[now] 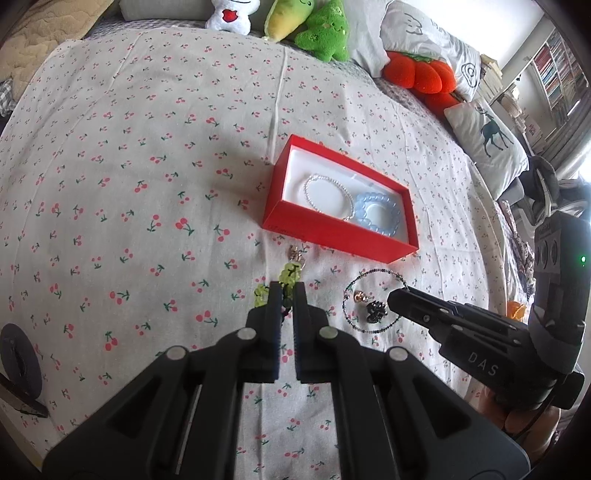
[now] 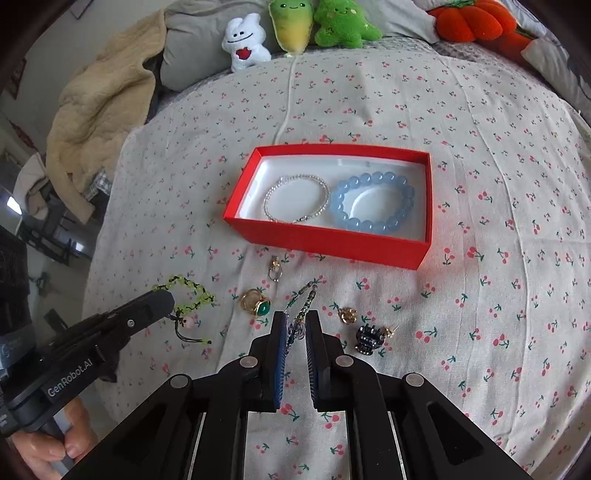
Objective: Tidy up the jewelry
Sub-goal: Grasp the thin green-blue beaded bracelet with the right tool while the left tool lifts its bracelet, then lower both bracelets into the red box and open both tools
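My left gripper (image 1: 287,295) is shut on a green bead bracelet (image 1: 290,275), held just above the cherry-print cloth; the right wrist view shows this gripper (image 2: 164,300) and the bracelet (image 2: 194,295) at the left. My right gripper (image 2: 296,325) is shut on a dark beaded chain (image 2: 309,295), whose strand runs up between the pads. In the left wrist view the right gripper (image 1: 393,297) sits at the edge of the chain's loop (image 1: 380,271). Beyond stands an open red box (image 2: 325,240) holding a silver bracelet (image 2: 295,199) and a blue bead bracelet (image 2: 371,201).
Loose on the cloth lie a gold ring with a green stone (image 2: 256,302), a gold earring (image 2: 275,267), a small gold piece (image 2: 347,314) and a dark crown-shaped piece (image 2: 365,338). Plush toys (image 2: 291,26) and pillows (image 1: 487,144) line the far edge.
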The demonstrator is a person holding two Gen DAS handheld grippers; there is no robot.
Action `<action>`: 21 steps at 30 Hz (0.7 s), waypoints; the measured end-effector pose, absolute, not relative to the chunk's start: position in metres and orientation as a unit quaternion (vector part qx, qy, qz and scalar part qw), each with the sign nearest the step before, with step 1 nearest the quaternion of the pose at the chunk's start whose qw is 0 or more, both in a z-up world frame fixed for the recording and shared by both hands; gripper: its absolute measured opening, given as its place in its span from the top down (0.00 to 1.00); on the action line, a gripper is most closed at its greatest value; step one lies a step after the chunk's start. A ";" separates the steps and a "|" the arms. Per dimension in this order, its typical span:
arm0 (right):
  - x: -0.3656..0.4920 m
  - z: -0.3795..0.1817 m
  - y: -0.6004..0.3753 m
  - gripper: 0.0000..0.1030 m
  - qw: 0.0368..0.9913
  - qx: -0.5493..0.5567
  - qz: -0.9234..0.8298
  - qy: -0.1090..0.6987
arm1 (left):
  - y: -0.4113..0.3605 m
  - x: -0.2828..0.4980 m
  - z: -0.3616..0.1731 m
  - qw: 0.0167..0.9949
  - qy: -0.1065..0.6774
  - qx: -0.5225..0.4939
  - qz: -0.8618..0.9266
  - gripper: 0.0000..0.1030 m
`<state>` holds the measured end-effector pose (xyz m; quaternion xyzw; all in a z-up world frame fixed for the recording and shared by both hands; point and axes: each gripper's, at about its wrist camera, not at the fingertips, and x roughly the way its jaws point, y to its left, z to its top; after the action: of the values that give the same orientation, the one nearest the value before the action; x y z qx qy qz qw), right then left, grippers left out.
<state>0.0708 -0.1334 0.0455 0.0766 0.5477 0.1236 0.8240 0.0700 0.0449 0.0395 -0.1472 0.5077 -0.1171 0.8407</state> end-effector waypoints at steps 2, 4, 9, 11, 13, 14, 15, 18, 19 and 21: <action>0.073 0.055 -0.133 0.90 0.833 0.081 0.120 0.534 | 0.042 0.073 0.047 0.848 0.494 -0.151 -0.123 0.94; 0.077 0.063 -0.136 0.90 0.843 0.082 0.113 0.520 | 0.038 0.077 0.053 0.853 0.482 -0.154 -0.129 0.94; 0.090 0.074 -0.151 0.90 0.849 0.112 0.110 0.505 | 0.022 0.091 0.063 0.858 0.462 -0.166 -0.148 0.94; 0.096 0.076 -0.158 0.90 0.853 0.119 0.105 0.498 | 0.014 0.099 0.067 0.860 0.455 -0.171 -0.156 0.94; 0.103 0.079 -0.164 0.90 0.857 0.124 0.100 0.489 | 0.007 0.107 0.069 0.860 0.448 -0.177 -0.166 0.94; 0.105 0.080 -0.167 0.90 0.859 0.127 0.098 0.486 | 0.002 0.111 0.069 0.860 0.446 -0.180 -0.170 0.94; 0.108 0.080 -0.170 0.90 0.860 0.131 0.096 0.484 | -0.001 0.115 0.069 0.860 0.444 -0.183 -0.175 0.94; 0.116 0.079 -0.178 0.90 0.863 0.140 0.088 0.478 | -0.012 0.127 0.064 0.856 0.439 -0.194 -0.189 0.94; 0.119 0.077 -0.181 0.90 0.863 0.142 0.085 0.478 | -0.015 0.130 0.061 0.854 0.437 -0.200 -0.197 0.94; 0.123 0.073 -0.187 0.90 0.862 0.148 0.082 0.478 | -0.018 0.138 0.054 0.851 0.430 -0.216 -0.211 0.94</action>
<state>0.1234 -0.1869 0.0732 0.1483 0.4778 0.0822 0.8620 0.1380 -0.0179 0.0540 -0.2164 0.4305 -0.2107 0.8505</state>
